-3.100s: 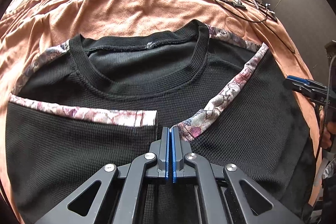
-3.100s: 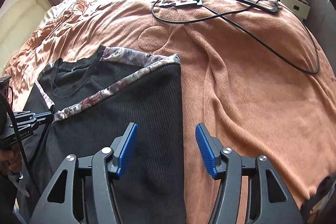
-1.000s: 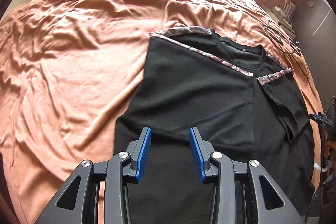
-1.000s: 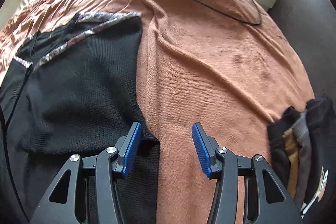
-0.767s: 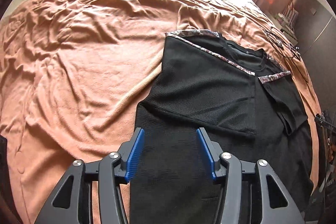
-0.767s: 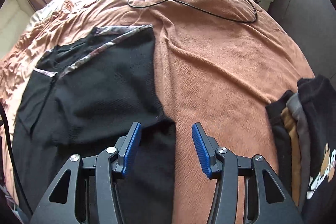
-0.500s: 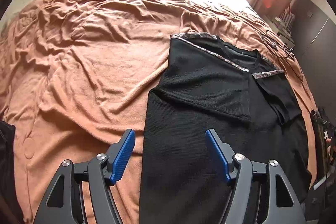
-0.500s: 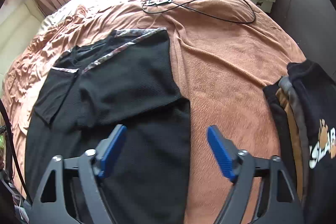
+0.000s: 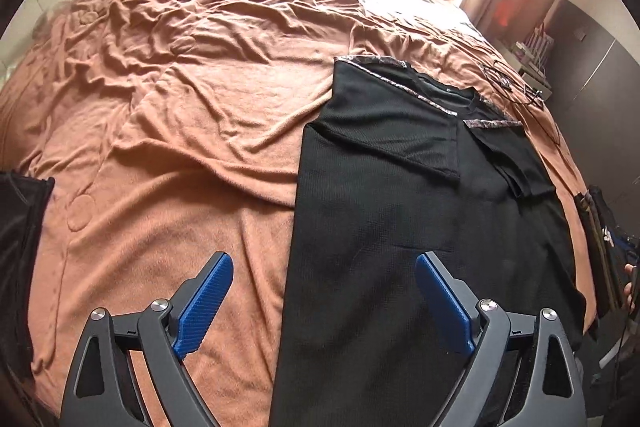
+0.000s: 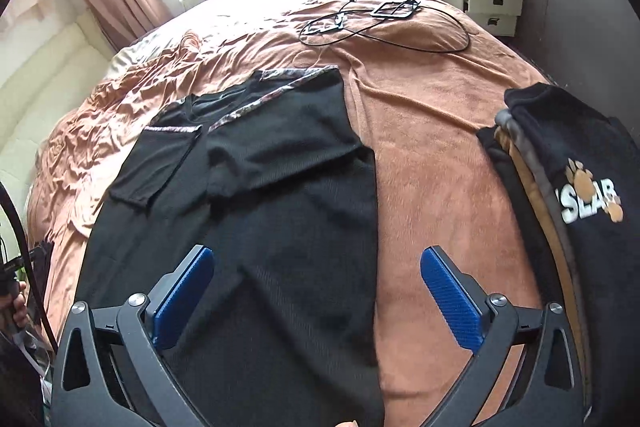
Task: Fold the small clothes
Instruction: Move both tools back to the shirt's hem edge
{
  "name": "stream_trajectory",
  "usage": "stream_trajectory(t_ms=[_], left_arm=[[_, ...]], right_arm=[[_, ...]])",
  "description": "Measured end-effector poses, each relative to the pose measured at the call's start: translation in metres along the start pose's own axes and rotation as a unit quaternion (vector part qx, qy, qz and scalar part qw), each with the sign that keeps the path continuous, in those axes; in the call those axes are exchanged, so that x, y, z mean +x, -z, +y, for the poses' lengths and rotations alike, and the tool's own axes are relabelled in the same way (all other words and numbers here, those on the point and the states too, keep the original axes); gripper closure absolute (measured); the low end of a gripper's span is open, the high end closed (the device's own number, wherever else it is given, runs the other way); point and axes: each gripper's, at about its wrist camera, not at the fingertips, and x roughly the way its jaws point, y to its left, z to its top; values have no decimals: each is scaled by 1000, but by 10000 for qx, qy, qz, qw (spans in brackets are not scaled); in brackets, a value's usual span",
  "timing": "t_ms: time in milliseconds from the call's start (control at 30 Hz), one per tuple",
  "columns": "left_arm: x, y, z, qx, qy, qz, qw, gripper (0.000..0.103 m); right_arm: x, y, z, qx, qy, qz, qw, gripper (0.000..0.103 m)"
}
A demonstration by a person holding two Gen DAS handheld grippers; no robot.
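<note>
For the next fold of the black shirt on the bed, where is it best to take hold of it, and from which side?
Probably the bottom hem of the black shirt, at its two near corners. It lies flat as a long strip, sleeves already folded in, collar at the far end. Come from the near end, the open left gripper at the left edge and the open right gripper at the right edge, then carry the hem toward the collar.

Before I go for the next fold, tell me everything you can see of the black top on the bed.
The black top is a waffle-textured knit with a ribbed round neck and floral trim along the shoulder seams. It lies flat on the orange blanket, neckline away from the cameras, both sides and sleeves already folded inward into a long narrow panel. Neither tool touches it: the left tool and right tool hover open above its near end.
</note>
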Motion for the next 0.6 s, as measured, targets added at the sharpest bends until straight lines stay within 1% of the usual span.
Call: stream_trajectory(t_ms=[100,200,467,600], left_arm=[[-12,18,3,-116,68,-26,9999,10],[-25,35,1,-118,86,-67,9999,10],[-64,75,0,-128,332,-372,9987,10],[-81,97,2,-156,451,-497,9976,10]], right_arm=[[-19,17,1,-70,-19,-10,10000,0],[-38,28,4,-162,-87,-77,9998,0],[-102,74,6,-211,-63,-470,9987,0],[-129,98,9,-268,40,-681,9973,0]])
